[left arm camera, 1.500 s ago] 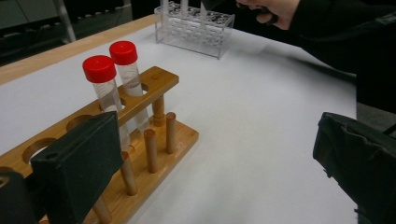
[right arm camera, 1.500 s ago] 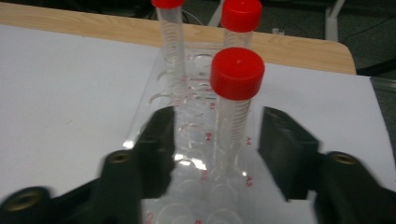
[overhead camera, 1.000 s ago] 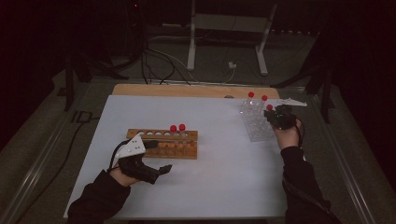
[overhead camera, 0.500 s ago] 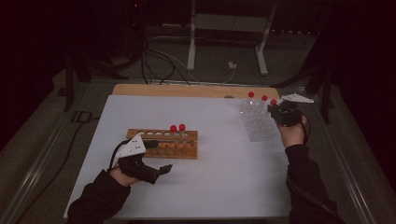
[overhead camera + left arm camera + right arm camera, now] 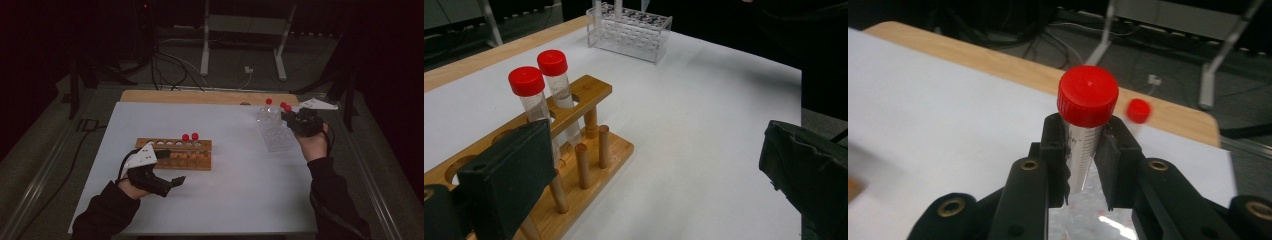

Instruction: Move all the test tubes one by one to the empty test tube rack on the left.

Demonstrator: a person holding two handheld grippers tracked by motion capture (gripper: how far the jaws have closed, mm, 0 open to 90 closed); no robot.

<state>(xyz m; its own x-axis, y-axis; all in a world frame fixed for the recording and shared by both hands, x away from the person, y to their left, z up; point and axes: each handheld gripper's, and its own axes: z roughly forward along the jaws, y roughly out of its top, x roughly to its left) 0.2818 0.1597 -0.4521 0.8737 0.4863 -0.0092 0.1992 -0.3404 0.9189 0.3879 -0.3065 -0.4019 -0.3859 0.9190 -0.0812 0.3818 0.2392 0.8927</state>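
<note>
My right gripper (image 5: 296,119) (image 5: 1086,162) is shut on a clear test tube with a red cap (image 5: 1088,96) (image 5: 288,108), holding it upright above the clear plastic rack (image 5: 275,132) at the table's right. Two more red-capped tubes (image 5: 269,102) stand in that rack, one of them (image 5: 1138,110) blurred behind the held one. A wooden rack (image 5: 172,153) (image 5: 589,95) left of centre holds two red-capped tubes (image 5: 190,136) (image 5: 526,82). My left gripper (image 5: 172,181) (image 5: 659,170) rests open just in front of it, nothing between its jaws.
The white tabletop (image 5: 235,165) stretches between the two racks. A wooden board edge (image 5: 200,96) runs along the far side. Cables and a metal stand (image 5: 240,45) lie on the floor beyond. The clear rack (image 5: 634,30) appears far off in the left gripper view.
My right hand has risen and drifted toward the far right, lifting the red-capped tube up from the clear rack. The left hand has stayed put.
</note>
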